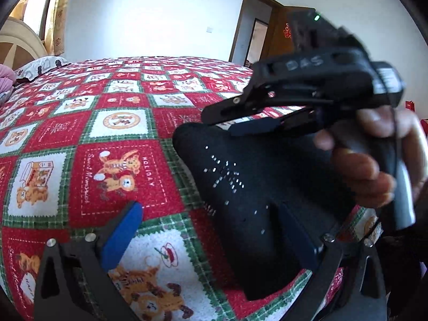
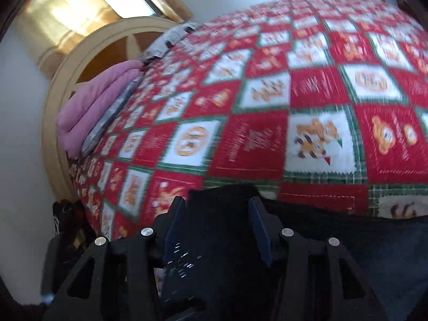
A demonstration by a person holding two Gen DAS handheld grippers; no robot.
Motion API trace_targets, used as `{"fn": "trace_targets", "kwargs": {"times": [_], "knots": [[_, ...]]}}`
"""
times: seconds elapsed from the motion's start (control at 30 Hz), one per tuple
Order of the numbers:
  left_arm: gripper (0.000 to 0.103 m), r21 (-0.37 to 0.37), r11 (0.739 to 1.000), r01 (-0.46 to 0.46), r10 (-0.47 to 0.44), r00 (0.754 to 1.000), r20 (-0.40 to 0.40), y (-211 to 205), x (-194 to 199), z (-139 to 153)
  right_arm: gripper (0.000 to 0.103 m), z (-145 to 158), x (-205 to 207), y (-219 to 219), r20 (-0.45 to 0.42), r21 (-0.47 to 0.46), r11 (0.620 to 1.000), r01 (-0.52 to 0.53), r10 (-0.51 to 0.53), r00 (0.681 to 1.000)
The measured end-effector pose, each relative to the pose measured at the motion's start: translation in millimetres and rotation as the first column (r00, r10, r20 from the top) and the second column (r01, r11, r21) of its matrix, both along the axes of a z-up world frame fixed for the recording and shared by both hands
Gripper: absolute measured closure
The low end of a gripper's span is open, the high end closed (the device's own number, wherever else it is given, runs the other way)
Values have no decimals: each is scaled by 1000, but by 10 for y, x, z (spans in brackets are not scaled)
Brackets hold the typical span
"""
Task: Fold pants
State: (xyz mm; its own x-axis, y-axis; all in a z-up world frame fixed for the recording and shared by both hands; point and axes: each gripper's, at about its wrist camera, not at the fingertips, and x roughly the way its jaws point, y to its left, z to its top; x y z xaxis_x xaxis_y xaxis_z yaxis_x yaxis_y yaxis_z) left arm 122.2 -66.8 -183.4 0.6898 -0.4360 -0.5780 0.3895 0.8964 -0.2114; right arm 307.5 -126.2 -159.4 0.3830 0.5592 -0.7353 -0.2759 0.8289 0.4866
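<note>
The black pants (image 1: 256,200) with small silver studs lie folded on the bed, at the lower right of the left wrist view. My left gripper (image 1: 214,230) is open, its blue pads wide apart; the right pad lies on the pants and the left pad (image 1: 123,235) is over the blanket. My right gripper (image 1: 240,123) shows in that view, held by a hand, its jaws at the pants' far edge. In the right wrist view the right gripper (image 2: 218,227) has its pads apart with black pants fabric (image 2: 214,240) between them.
A red, white and green Christmas blanket (image 1: 112,123) covers the bed (image 2: 267,107). Pink bedding (image 2: 91,107) and a wooden headboard (image 2: 58,112) are at the head. A brown door (image 1: 278,29) stands open behind.
</note>
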Motion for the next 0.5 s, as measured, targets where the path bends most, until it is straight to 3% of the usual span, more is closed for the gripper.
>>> {"fn": "trace_targets", "kwargs": {"times": [0.07, 0.17, 0.27, 0.4, 0.5], "knots": [[0, 6, 1000, 1, -1, 1000, 5, -6, -8, -7, 52, -57, 50, -52, 4, 6, 1000, 27, -27, 1000], [0, 11, 1000, 2, -2, 1000, 5, -12, -15, -2, 53, -91, 87, 28, 16, -68, 997, 24, -23, 1000], [0, 17, 1000, 4, -4, 1000, 2, -9, -27, 2, 52, 36, 131, 49, 6, -109, 994, 1, 0, 1000], [0, 48, 999, 1, -1, 1000, 19, -43, -63, -18, 52, 349, 184, -27, 77, -152, 988, 27, -15, 997], [0, 59, 998, 0, -1, 1000, 26, -55, -92, -28, 52, 387, 323, 13, 42, -197, 980, -14, 23, 999]]}}
